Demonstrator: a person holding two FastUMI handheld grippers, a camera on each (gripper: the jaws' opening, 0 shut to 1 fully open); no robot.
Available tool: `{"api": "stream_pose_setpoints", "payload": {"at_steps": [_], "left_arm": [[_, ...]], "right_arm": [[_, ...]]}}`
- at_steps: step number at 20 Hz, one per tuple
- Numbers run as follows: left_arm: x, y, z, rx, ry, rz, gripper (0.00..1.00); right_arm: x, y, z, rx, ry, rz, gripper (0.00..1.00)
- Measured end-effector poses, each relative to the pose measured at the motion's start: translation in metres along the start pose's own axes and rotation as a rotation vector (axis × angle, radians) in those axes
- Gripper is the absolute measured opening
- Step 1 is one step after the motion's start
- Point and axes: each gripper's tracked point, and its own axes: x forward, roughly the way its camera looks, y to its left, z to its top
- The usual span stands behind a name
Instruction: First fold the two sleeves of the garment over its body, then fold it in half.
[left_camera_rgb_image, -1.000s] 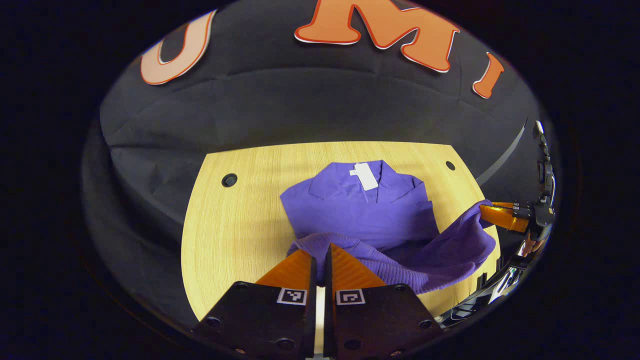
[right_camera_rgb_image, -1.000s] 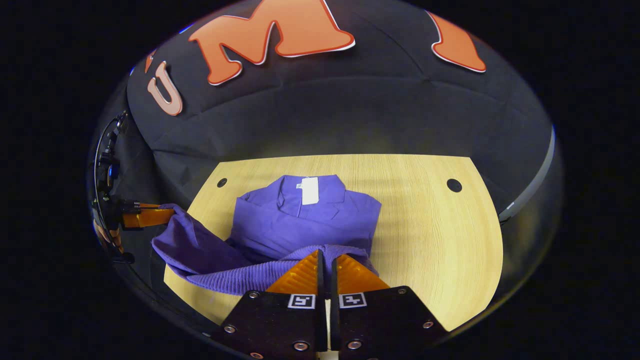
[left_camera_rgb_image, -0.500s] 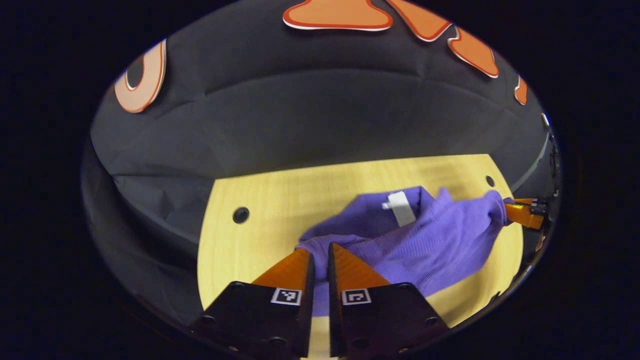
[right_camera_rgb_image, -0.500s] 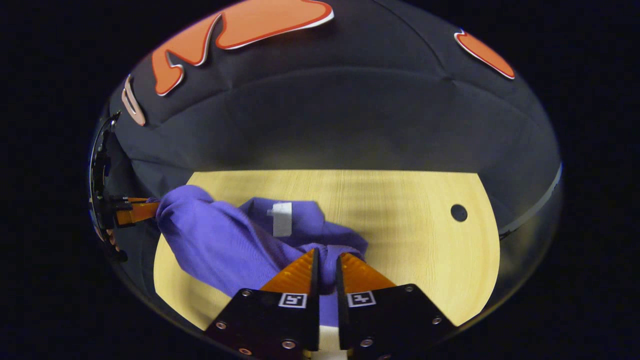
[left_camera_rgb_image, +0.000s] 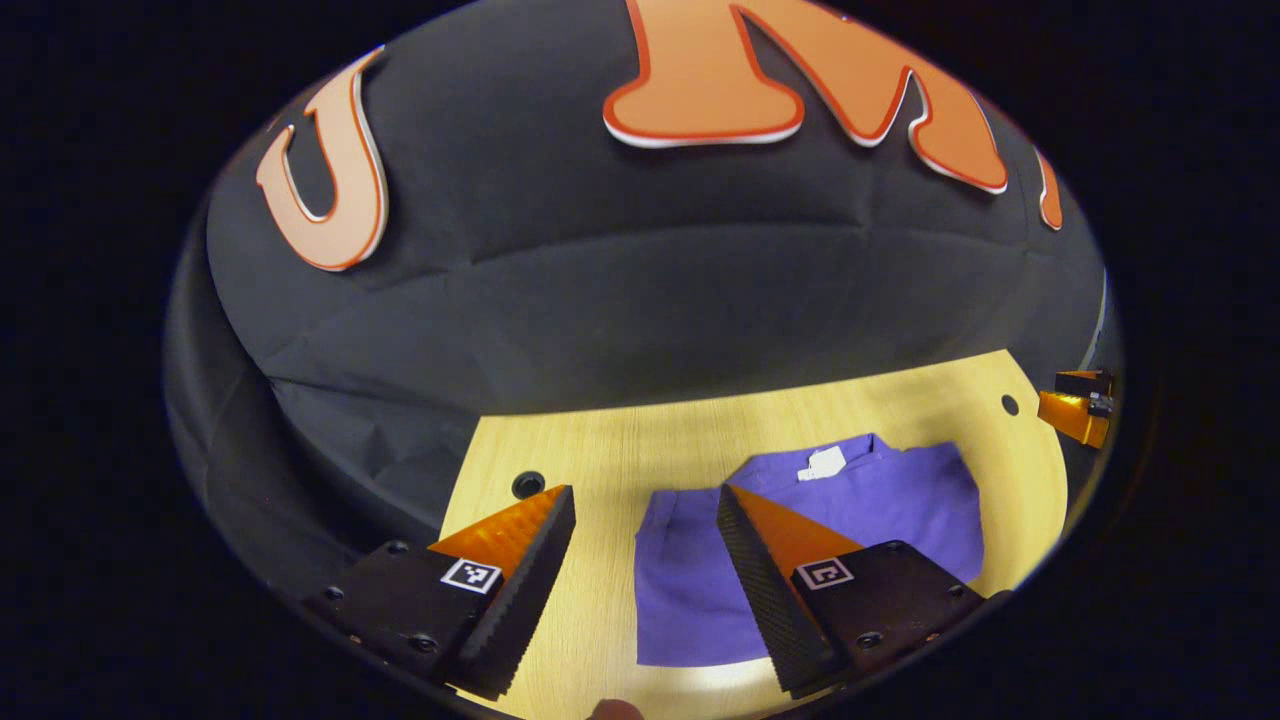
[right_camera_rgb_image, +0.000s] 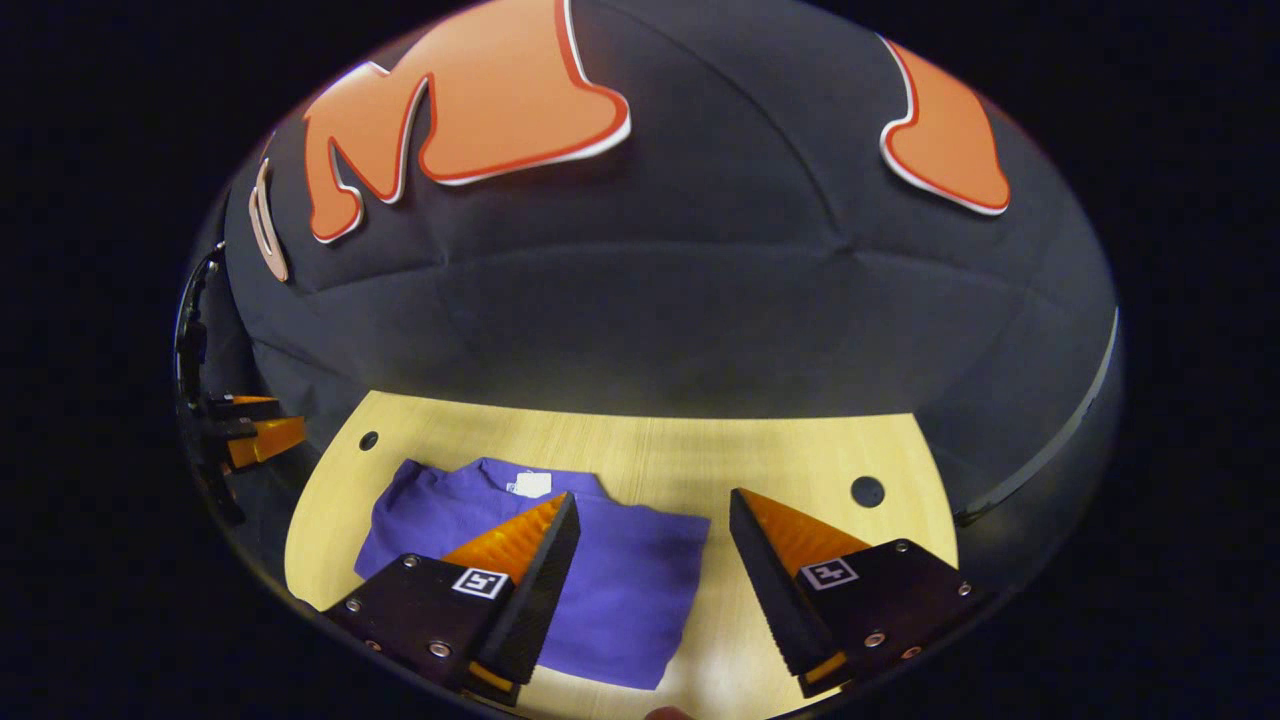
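Observation:
The purple garment (left_camera_rgb_image: 850, 510) lies flat on the wooden table (left_camera_rgb_image: 620, 450), folded into a compact rectangle with its white collar label (left_camera_rgb_image: 825, 463) at the far edge. In the right gripper view the same garment (right_camera_rgb_image: 630, 570) and its label (right_camera_rgb_image: 530, 484) sit left of centre. My left gripper (left_camera_rgb_image: 645, 500) is open above the garment's left edge, holding nothing. My right gripper (right_camera_rgb_image: 655, 510) is open above the garment's right edge, also holding nothing. The right gripper (left_camera_rgb_image: 1075, 412) appears at the far right of the left gripper view. The left gripper (right_camera_rgb_image: 255, 432) appears at the far left of the right gripper view.
The tabletop has round holes near its far corners (left_camera_rgb_image: 527, 485) (right_camera_rgb_image: 866, 491). Black cloth walls the booth behind and beside the table. Bare wood (right_camera_rgb_image: 800, 460) stretches to the right of the garment in the right gripper view.
Both grippers let go of the garment's hem and opened, then lifted back. The lower half now lies folded over the upper half, flat on the table.

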Motion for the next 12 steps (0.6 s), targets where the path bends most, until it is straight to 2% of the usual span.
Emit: {"api": "stream_pose_setpoints", "payload": {"at_steps": [3, 6, 12], "left_arm": [[-0.028, -0.002, 0.015, -0.012, -0.074, -0.012, 0.94], [-0.066, -0.001, 0.028, -0.045, -0.151, -0.031, 0.99], [-0.158, 0.004, 0.05, -0.107, -0.356, -0.065, 0.99]], "right_arm": [[-0.03, 0.001, 0.019, -0.009, -0.078, -0.031, 0.96], [-0.067, 0.006, 0.04, -0.024, -0.173, -0.05, 0.96], [-0.146, 0.027, 0.065, -0.048, -0.343, -0.072, 0.95]]}}
